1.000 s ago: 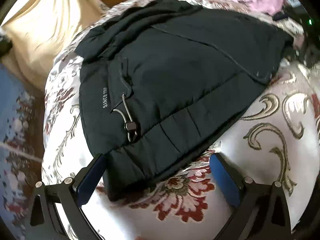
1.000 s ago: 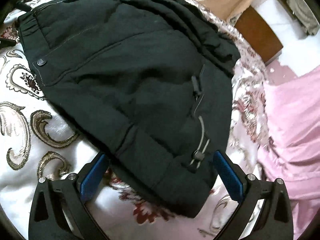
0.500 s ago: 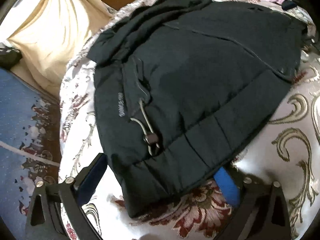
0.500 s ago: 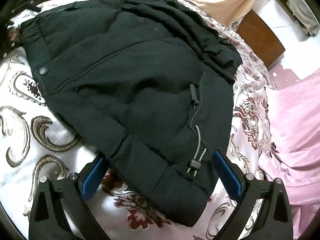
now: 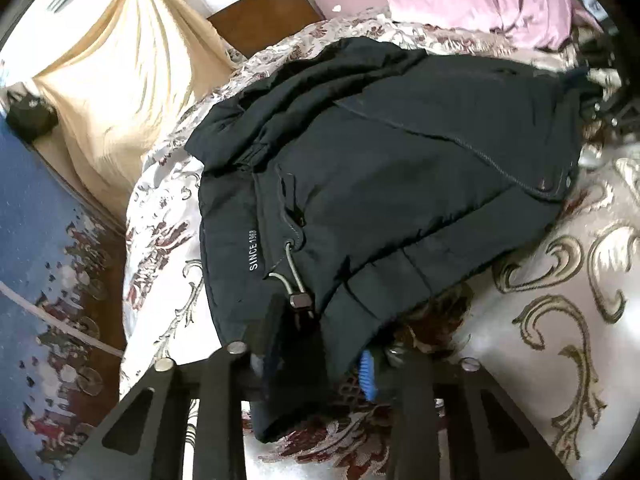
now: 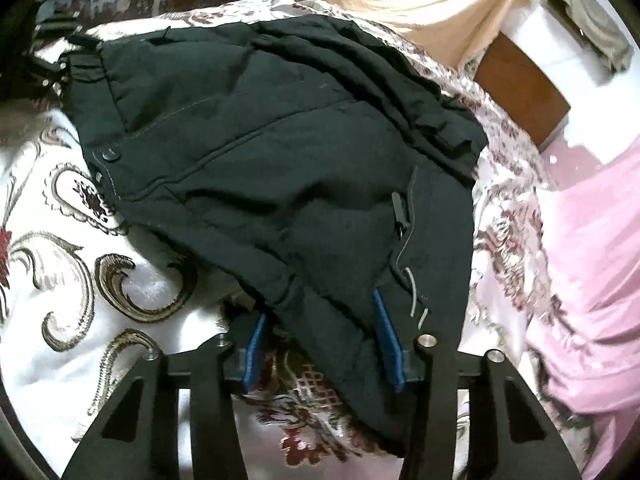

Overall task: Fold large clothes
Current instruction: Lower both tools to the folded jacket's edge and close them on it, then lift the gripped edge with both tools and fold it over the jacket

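Observation:
A black padded jacket (image 5: pixel 392 168) lies folded on a white bedspread with gold and red scrolls (image 5: pixel 560 320). It bears the print "SINCE 1968" and a grey drawcord with a toggle (image 5: pixel 299 300). My left gripper (image 5: pixel 316 356) has closed on the jacket's near hem corner, and the cloth bunches between the fingers. In the right wrist view the same jacket (image 6: pixel 280 152) fills the middle. My right gripper (image 6: pixel 320 340) has its blue pads narrowed around the opposite hem corner, with cloth between them.
A cream cloth (image 5: pixel 128 80) and a brown wooden board (image 5: pixel 264 16) lie beyond the jacket. Pink bedding (image 6: pixel 580 280) lies at the bed's side. A blue patterned carpet (image 5: pixel 40 260) covers the floor to the left.
Both grippers moved forward onto the jacket's near hem and their jaws closed in from wide open, each over a corner of the hem. The left corner has bunched up.

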### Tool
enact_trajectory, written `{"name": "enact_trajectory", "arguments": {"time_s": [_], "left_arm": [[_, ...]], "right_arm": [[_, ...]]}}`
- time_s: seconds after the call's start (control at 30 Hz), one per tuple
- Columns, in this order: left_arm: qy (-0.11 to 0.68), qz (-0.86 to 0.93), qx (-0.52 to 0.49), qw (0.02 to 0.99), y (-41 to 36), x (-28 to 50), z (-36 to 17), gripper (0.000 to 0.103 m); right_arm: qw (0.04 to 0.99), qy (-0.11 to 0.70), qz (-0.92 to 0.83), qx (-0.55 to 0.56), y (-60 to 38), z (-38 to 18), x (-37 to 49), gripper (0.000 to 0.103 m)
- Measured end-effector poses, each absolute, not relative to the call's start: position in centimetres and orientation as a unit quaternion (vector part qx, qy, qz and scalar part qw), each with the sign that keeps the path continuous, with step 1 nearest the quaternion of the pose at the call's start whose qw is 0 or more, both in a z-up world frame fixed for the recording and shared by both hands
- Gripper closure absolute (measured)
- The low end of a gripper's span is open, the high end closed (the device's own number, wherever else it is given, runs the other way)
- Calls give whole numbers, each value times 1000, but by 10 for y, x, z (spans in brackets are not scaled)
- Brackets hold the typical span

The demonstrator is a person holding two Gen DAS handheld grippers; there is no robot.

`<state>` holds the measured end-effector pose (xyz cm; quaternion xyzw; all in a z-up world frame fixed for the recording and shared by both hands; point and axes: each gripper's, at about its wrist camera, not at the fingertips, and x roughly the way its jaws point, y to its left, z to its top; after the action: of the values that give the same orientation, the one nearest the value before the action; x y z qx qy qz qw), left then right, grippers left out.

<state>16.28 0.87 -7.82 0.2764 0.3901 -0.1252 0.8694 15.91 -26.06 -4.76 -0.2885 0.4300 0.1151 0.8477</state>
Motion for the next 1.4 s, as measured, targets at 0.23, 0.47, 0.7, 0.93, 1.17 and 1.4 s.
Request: {"name": "enact_trajectory", "arguments": {"time_s": [0.23, 0.47, 0.7, 0.93, 1.17, 1.4], "left_arm": [[394, -119, 226, 883, 13, 163, -67, 86], [390, -111, 209, 890, 14, 149, -58, 91], [375, -114, 187, 901, 19, 114, -42, 91], [374, -122, 164, 905, 26, 76, -28, 92], [371, -123, 122, 912, 27, 93, -5, 92], [338, -115, 114, 927, 24, 141, 41, 92]], "right_arm": [[879, 416, 100, -211, -279, -36, 154, 89], [899, 387, 85, -187, -284, -26, 134, 96], [910, 367, 84, -173, -287, -10, 98, 98], [924, 343, 85, -147, -288, 9, 49, 98], [938, 321, 79, -104, -298, 30, 59, 98], [956, 279, 69, -63, -299, 66, 115, 99]]}}
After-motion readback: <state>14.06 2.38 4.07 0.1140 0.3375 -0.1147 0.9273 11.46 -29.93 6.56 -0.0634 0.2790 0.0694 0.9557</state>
